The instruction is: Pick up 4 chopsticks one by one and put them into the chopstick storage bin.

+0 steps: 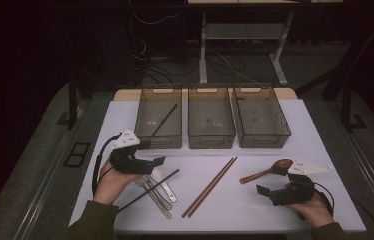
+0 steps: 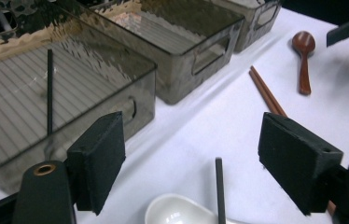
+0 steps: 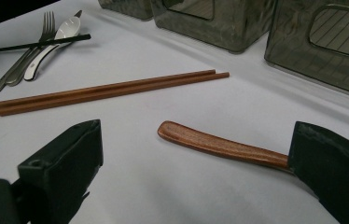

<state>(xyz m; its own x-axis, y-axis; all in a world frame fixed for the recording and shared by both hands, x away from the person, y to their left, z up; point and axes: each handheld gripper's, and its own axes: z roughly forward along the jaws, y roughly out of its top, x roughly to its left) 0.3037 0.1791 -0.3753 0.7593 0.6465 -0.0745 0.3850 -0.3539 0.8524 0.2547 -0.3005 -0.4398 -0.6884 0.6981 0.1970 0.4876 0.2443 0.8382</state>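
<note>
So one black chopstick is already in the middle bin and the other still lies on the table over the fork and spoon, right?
Not quite: the black chopstick lies in the left bin, not the middle one, as the high view shows. The other black chopstick does lie on the table across the fork and spoon.

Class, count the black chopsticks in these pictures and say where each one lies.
2. One black chopstick lies slanted inside the left bin. The other black chopstick lies on the table, across the fork and spoons beside the left gripper. None seems hidden.
</note>
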